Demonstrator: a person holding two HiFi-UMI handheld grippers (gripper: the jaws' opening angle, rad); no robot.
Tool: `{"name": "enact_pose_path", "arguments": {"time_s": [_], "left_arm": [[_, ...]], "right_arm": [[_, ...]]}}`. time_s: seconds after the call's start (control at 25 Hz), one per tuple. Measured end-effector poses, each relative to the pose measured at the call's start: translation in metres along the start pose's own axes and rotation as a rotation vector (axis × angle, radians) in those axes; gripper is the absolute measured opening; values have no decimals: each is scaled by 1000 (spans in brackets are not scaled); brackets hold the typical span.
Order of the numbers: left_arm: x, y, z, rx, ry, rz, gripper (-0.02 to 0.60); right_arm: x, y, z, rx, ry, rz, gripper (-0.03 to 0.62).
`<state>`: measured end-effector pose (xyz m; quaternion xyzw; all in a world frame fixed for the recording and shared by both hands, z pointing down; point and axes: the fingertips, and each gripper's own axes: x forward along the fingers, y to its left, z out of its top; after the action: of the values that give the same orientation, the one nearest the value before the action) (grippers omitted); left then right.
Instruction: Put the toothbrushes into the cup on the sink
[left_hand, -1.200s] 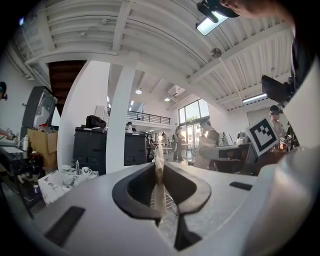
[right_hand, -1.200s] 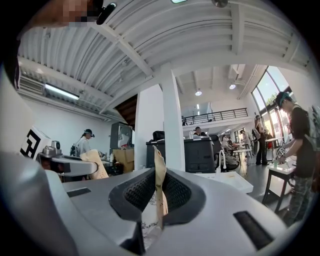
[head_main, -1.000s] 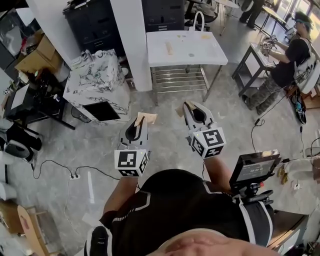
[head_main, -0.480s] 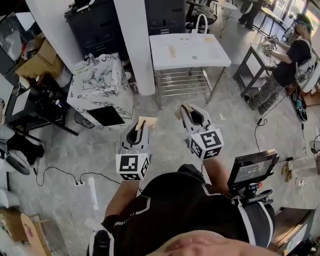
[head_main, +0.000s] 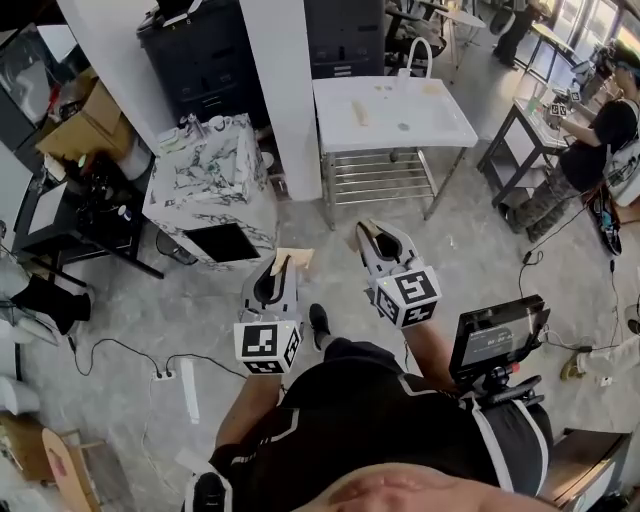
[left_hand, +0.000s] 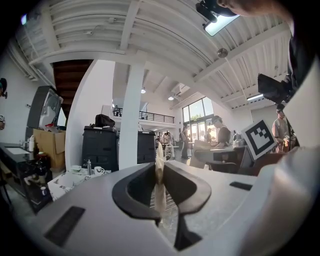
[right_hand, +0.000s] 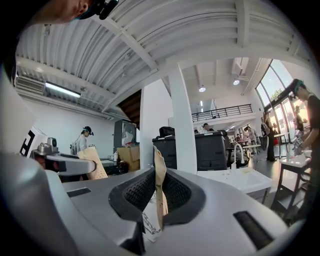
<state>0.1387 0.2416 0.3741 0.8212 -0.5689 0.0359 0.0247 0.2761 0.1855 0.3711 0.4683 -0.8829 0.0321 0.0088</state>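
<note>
I hold a flat tan paper toothbrush packet in each gripper while standing on the grey floor. My left gripper is shut on one packet, seen edge-on between the jaws in the left gripper view. My right gripper is shut on the other packet, which stands upright in the right gripper view. The white sink table with its curved faucet is ahead, some way beyond both grippers. I cannot make out a cup on it.
A marble-patterned cabinet stands ahead to the left beside a white column. Dark cabinets line the back. A person sits at a desk far right. A monitor on a stand is close on my right. Cables lie on the floor.
The sink table and marble cabinet have drawn nearer and shifted right in the head view. Both grippers moved forward with me, level, each still holding its packet.
</note>
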Motion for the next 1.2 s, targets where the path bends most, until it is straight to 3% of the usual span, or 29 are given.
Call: {"name": "enact_pose_path", "arguments": {"time_s": [0.52,1.2], "left_arm": [[86,104,16,52,25,76,54],[178,189,0,36,111,57,54]], "right_arm": [[152,-6,18,1,-22,99,48],[253,-32,12,37,-4,89,49]]}}
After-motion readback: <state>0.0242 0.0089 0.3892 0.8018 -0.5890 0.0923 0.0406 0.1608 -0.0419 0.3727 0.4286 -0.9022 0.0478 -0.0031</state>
